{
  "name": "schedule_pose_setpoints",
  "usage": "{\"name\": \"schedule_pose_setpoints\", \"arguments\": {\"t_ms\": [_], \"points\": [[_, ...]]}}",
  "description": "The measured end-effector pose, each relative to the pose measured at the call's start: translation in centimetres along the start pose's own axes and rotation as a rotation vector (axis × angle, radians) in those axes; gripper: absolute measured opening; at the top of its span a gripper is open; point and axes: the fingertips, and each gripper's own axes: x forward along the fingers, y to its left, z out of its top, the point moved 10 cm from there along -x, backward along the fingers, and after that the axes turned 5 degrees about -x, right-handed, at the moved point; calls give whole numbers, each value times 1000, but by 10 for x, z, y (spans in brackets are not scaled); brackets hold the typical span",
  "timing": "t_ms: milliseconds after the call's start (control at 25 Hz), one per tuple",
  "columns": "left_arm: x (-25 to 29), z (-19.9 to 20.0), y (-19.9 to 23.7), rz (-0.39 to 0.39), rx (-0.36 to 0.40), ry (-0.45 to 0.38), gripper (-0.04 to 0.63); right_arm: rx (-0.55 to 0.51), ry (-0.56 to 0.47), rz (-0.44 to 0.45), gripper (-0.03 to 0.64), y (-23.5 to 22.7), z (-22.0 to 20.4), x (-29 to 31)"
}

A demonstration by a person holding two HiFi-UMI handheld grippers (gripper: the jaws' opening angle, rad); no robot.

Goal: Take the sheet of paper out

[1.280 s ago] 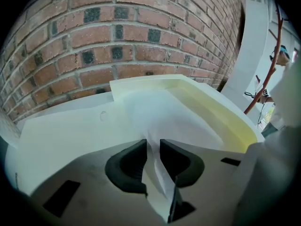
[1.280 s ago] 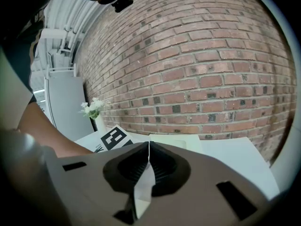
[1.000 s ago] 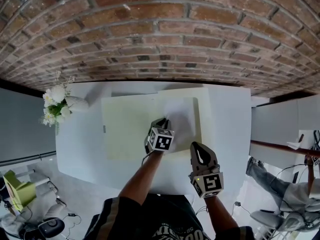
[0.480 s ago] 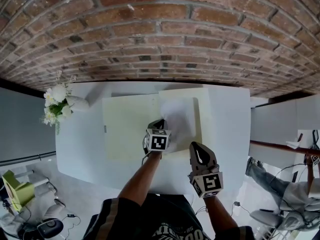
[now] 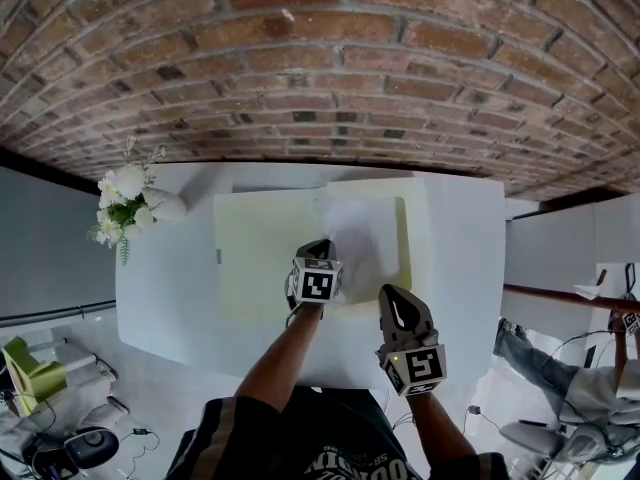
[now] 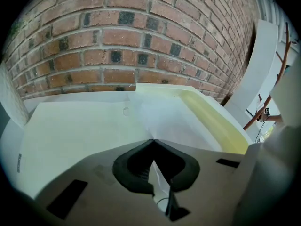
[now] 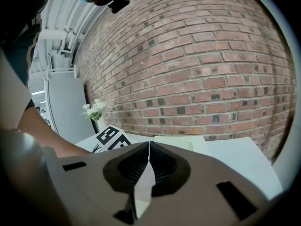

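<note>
Both jaws pairs closed: left gripper (image 5: 322, 246) pinching sheet of paper (image 5: 360, 233) at near edge, right gripper (image 5: 394, 296) empty. Pull-out step, we judge; next we draw sheet back, clear of folder (image 5: 258, 258) ahead.

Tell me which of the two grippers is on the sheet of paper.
The left gripper: its jaws are shut on the near corner of the sheet of paper. The right gripper is shut empty, back by the table edge.

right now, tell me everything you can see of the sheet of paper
The sheet of paper is plain white and thin, with no print visible. It lies roughly flat on the right half of the open pale-yellow folder. Its near left corner runs into the closed jaws of the left gripper; nothing else touches it.
</note>
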Motion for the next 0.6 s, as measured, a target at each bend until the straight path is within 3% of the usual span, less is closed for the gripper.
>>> {"name": "schedule_pose_setpoints", "arguments": {"t_ms": [600], "points": [[-21,-8,33,23,-24,3,11,-4,-8,11,69,24,5,6]]}}
